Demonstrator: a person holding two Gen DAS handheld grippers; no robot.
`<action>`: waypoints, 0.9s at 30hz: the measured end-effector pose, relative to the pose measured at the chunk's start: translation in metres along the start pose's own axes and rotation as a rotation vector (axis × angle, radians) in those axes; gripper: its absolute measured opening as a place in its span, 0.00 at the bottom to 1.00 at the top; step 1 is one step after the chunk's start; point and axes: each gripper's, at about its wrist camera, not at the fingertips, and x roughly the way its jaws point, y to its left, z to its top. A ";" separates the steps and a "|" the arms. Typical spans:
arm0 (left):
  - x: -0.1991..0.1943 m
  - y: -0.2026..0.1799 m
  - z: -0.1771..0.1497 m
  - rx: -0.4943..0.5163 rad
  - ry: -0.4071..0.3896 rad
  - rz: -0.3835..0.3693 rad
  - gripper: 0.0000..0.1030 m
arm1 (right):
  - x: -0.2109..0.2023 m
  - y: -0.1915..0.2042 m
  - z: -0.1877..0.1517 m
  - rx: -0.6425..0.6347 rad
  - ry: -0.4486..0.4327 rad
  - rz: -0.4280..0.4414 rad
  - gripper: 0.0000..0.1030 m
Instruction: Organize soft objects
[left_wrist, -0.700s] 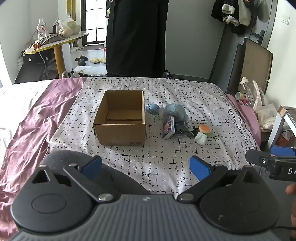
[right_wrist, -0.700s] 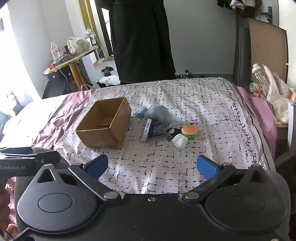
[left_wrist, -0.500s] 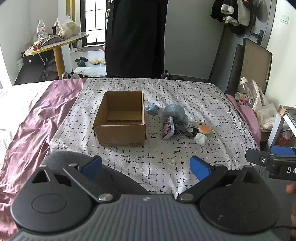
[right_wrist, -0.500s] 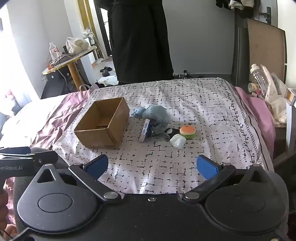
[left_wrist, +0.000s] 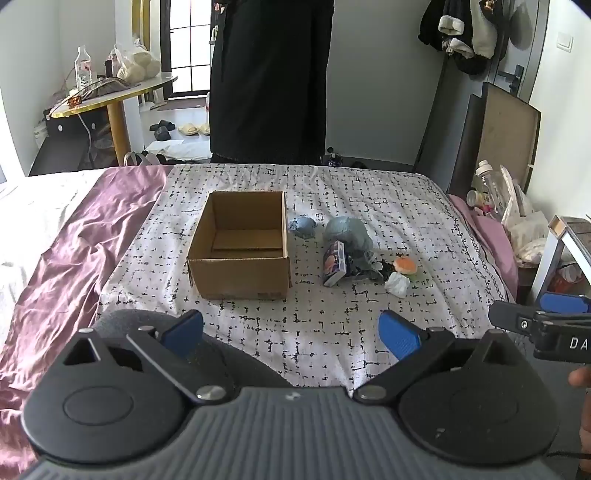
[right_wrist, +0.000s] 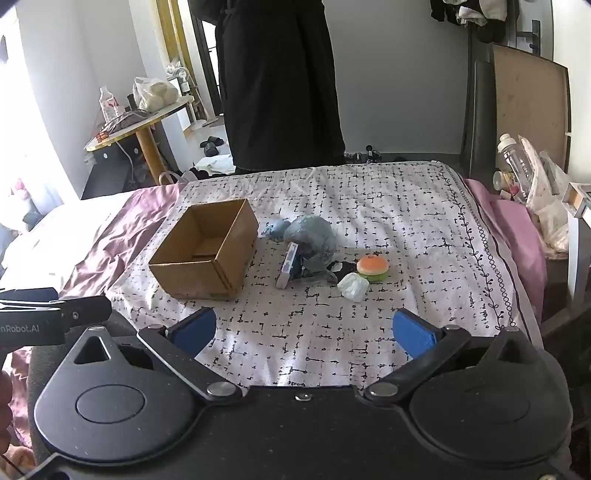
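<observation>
1. Left claw (left_wrist: 291, 334): spread wide, holding nothing, hovering over the near edge of the bed with the black-and-white patterned sheet (left_wrist: 369, 199).
2. Open brown cardboard box (left_wrist: 240, 247): left of the pile, apparently empty; stiff walls, likely the place for the soft things.
3. Small blue-grey plush lump (left_wrist: 303, 226): just right of the box's far corner. Probably light and squashy; best pinched across the middle.
4. Large blue-grey plush toy (left_wrist: 349, 230): right of it, touching a small printed carton (left_wrist: 334, 264) that leans against its near side. Soft, so likely to sag; best gripped around the bulk, clear of the carton.
5. Orange-and-green burger-shaped squishy (right_wrist: 372, 268) and crumpled white soft wad (right_wrist: 352, 286): farthest right, touching. Both probably light and yielding.
6. Right claw (right_wrist: 304, 332): spread wide, holding nothing, near the bed's near edge.
7. Left view: straight into the box, floor visible. Right view: box seen cornerwise, carton edge-on, burger's face plainer, a dark scrap beside it too small to identify.
</observation>
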 end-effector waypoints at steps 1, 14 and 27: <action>-0.001 0.000 0.000 0.000 -0.002 0.000 0.98 | 0.000 0.000 -0.001 0.000 -0.002 0.000 1.00; -0.008 0.001 0.002 0.006 -0.019 -0.002 0.98 | -0.007 -0.001 0.000 -0.003 -0.026 -0.006 1.00; -0.015 -0.001 0.003 0.011 -0.032 0.001 0.98 | -0.014 0.000 0.000 -0.007 -0.043 -0.007 1.00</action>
